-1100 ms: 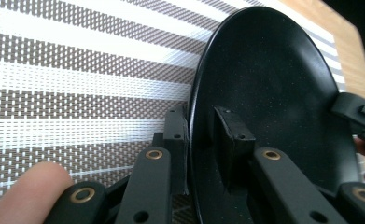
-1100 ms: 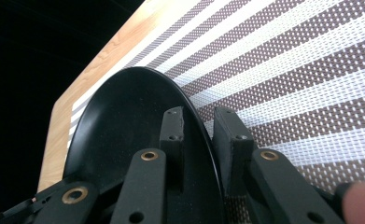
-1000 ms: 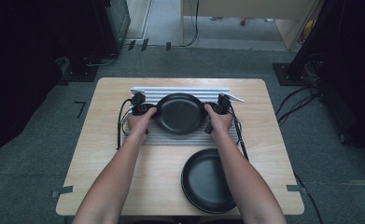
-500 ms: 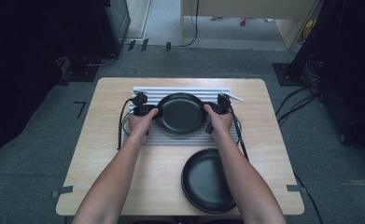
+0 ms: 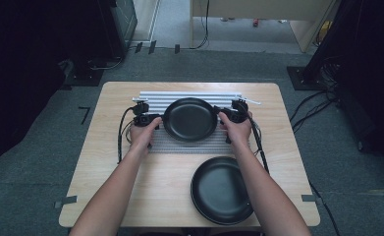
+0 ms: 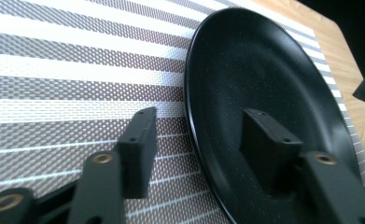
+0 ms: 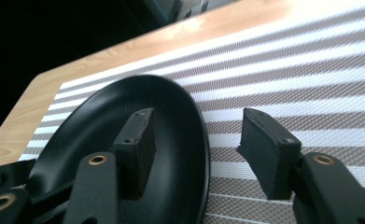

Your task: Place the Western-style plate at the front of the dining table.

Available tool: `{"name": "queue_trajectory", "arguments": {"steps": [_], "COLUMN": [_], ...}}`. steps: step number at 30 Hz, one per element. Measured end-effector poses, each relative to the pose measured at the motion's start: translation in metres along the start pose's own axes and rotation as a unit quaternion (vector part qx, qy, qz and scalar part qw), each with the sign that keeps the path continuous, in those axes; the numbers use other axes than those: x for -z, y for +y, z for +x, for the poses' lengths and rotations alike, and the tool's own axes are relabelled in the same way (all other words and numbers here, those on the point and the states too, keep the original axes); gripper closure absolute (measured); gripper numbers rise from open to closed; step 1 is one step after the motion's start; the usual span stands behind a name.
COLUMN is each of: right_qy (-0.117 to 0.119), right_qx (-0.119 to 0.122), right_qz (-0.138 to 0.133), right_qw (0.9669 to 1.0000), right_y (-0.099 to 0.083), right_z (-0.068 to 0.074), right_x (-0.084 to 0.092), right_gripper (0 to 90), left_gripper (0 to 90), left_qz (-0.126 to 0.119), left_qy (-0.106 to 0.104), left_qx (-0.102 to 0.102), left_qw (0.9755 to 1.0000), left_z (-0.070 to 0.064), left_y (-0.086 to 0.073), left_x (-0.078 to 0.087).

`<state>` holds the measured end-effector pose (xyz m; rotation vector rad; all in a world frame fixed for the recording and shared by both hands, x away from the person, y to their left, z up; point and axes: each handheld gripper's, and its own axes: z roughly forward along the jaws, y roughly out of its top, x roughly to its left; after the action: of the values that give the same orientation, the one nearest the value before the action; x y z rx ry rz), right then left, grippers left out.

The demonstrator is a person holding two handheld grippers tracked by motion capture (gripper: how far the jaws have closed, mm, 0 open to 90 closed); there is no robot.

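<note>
A black plate (image 5: 189,119) lies on a grey-and-white striped placemat (image 5: 189,146) at the middle of the table. My left gripper (image 5: 155,119) is at the plate's left rim and my right gripper (image 5: 224,115) at its right rim. In the left gripper view the jaws of the left gripper (image 6: 201,135) stand apart astride the rim of the plate (image 6: 264,70), with no pad pressing on it. The right gripper (image 7: 199,135) straddles the opposite rim of the plate (image 7: 101,121) the same way. Both pairs of jaws have just been opening.
A second black plate (image 5: 221,189) sits on the bare wood near the front right of the table (image 5: 106,196). Cables trail from both grippers across the placemat. Dark equipment and carpeted floor surround the table.
Both grippers' jaws have spread apart and let go of the plate's rim. The plate stays on the placemat. Both hands have drawn slightly away from it.
</note>
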<state>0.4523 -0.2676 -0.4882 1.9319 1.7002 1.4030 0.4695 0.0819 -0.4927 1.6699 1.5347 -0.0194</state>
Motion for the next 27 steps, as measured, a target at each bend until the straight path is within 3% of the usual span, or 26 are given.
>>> {"name": "queue_trajectory", "arguments": {"steps": [4,10,13,14,15,17,23,27], "right_qy": [-0.006,0.0,0.007,0.007,0.015,0.019,0.027,0.031], "right_qx": [0.02,0.049,0.059,0.059,0.067,0.081,0.106,0.109], "right_qz": [-0.014,-0.019,-0.007,-0.007,0.002,0.007,0.007,0.01], "right_qw": [0.9997,0.9986,0.9982,0.9982,0.9976,0.9965,0.994,0.9935], "right_y": [-0.001,-0.005,-0.009,-0.009,-0.012,-0.014,-0.022,-0.027], "right_z": [-0.002,-0.007,-0.008,-0.008,-0.009,-0.009,-0.007,-0.009], "right_x": [0.011,0.028,0.041,0.041,0.047,0.052,0.069,0.077], "right_gripper": [44.6,44.6,41.5,41.5,37.5,34.9,31.2,29.8], "left_gripper": [33.3,18.4,14.4,14.4,14.4,13.3,12.1,12.2], "left_qz": [-0.01,-0.021,-0.027,-0.027,-0.026,-0.024,-0.025,-0.024], "left_qy": [-0.002,-0.006,0.022,0.022,0.039,0.041,0.029,0.019], "left_qx": [0.001,-0.024,-0.05,-0.05,-0.056,-0.055,-0.054,-0.052], "left_qw": [1.0,0.9995,0.9981,0.9981,0.9973,0.9973,0.9978,0.9982], "left_z": [-0.002,-0.009,-0.015,-0.015,-0.017,-0.018,-0.018,-0.019], "left_y": [-0.002,-0.008,-0.014,-0.014,-0.017,-0.018,-0.03,-0.039], "left_x": [0.01,0.027,0.039,0.039,0.043,0.045,0.056,0.063]}}
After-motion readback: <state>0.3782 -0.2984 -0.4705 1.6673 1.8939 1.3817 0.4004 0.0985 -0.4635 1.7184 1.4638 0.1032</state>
